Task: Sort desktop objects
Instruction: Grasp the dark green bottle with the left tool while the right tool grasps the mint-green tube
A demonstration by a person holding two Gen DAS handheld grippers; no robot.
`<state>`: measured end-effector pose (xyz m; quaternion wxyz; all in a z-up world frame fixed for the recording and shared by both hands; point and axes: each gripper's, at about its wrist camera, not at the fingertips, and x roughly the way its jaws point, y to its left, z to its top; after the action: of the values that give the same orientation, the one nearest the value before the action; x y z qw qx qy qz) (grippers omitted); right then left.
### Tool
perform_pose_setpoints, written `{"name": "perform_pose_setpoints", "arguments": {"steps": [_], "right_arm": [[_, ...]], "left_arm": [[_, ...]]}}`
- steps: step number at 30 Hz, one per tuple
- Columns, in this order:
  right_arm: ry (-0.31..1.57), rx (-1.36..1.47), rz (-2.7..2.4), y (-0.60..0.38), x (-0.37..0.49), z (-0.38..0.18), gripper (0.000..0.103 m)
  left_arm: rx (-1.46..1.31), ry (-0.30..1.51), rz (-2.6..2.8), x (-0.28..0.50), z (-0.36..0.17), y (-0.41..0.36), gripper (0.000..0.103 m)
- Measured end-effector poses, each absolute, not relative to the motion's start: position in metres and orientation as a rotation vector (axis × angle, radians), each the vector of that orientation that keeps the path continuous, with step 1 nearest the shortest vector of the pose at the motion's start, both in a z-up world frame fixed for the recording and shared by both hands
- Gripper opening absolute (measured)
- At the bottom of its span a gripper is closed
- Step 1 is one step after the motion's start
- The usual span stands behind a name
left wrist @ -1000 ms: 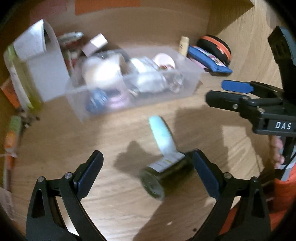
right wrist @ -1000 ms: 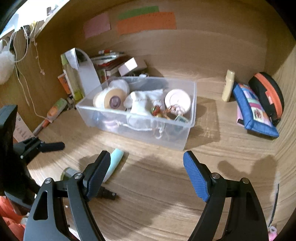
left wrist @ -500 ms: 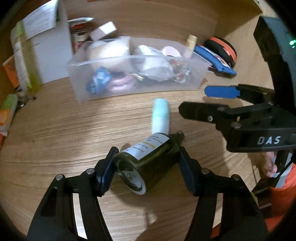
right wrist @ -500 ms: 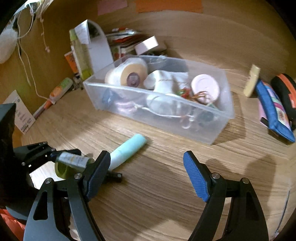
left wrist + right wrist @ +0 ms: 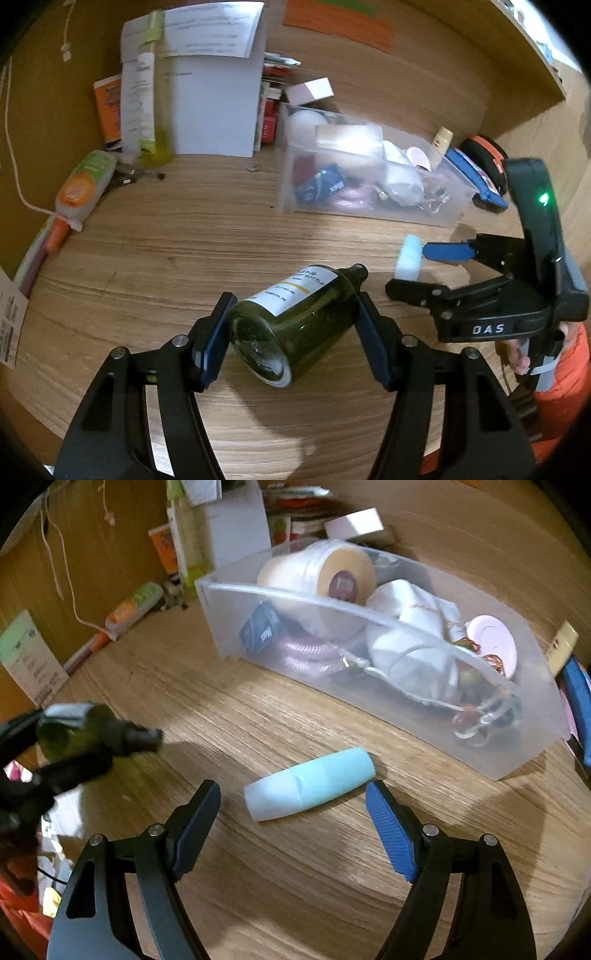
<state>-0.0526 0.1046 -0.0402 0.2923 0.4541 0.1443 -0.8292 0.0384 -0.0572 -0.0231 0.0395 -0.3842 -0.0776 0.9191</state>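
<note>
While the left gripper [image 5: 293, 332] pinches a dark green glass bottle [image 5: 295, 325] between its fingers [image 5: 216, 332], the bottle lies tilted, its base toward the camera and its black neck pointing away toward the clear plastic bin [image 5: 373, 177]. A white label runs along the bottle's upper side. In the right wrist view the same bottle [image 5: 81, 731] shows blurred, well to the left of the bin [image 5: 388, 657], and whether it rests on the wooden bench [image 5: 295, 886] or is lifted off it cannot be told.

The right gripper [image 5: 293, 812] has its fingers [image 5: 389, 834] spread wide, holding nothing. A pale blue tube [image 5: 310, 782] lies flat on the bench just in front of the bin's near wall, beyond the spread fingertips and roughly between their lines; nothing touches it. From the left wrist view the tube [image 5: 408, 256] sits just beside the right gripper's blue finger pad.

Inside the bin are a large roll of tape [image 5: 325, 579], a white cloth bundle [image 5: 410, 638], a pink coil [image 5: 314, 653], a dark blue packet [image 5: 260, 631] and a pink round lid [image 5: 489, 642]. To the left of the bin stands a white paper holder [image 5: 214, 99], with an orange-and-green tube [image 5: 83, 188] lying farther left. To the bin's right lie a blue pouch [image 5: 472, 177] and a black-and-orange case [image 5: 484, 155].
</note>
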Motion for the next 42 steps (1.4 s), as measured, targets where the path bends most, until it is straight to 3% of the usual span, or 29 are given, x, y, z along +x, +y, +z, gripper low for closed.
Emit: {"name": "perform_pose_setpoints", "arguments": {"steps": [4,6,8,11,23,28,30,32,33,40,42], "right_arm": [[0.43,1.191,-2.21,0.102,-0.054,-0.041,0.078],[0.43,1.177,-2.204,0.103,-0.055,-0.041,0.071],[0.433,1.154,-2.195,0.103,-0.056,-0.039,0.045],[0.434,1.162,-2.187,0.103,-0.056,-0.037,0.023],[0.334,1.064,-2.264,0.132,-0.045,-0.012,0.023],[0.285,1.037,-2.295,0.148,-0.043,0.001,0.023],[0.26,1.028,-2.301,0.156,-0.042,0.004,0.023],[0.24,1.021,-2.305,0.162,-0.041,0.005,0.023],[0.225,1.02,-2.303,0.164,-0.041,0.006,0.023],[0.185,1.025,-2.29,0.168,-0.037,0.001,0.023],[0.186,1.033,-2.282,0.167,-0.038,-0.001,0.023]], "left_arm": [[-1.171,-0.228,2.819,0.036,-0.024,-0.056,0.063],[-1.167,-0.23,2.816,0.036,-0.024,-0.055,0.063],[-1.162,-0.235,2.811,0.034,-0.024,-0.054,0.063],[-1.146,-0.231,2.807,0.032,-0.021,-0.05,0.063],[-1.007,-0.141,2.823,0.026,0.01,-0.02,0.058],[-1.074,-0.135,2.771,0.022,0.0,-0.012,0.058],[-1.12,-0.117,2.753,0.023,-0.006,-0.011,0.061],[-1.134,-0.106,2.743,0.024,-0.01,-0.011,0.075],[-1.14,-0.101,2.744,0.024,-0.012,-0.01,0.077],[-1.26,-0.142,2.732,0.023,-0.04,-0.016,0.077],[-1.287,-0.182,2.721,0.024,-0.048,-0.02,0.072]]}}
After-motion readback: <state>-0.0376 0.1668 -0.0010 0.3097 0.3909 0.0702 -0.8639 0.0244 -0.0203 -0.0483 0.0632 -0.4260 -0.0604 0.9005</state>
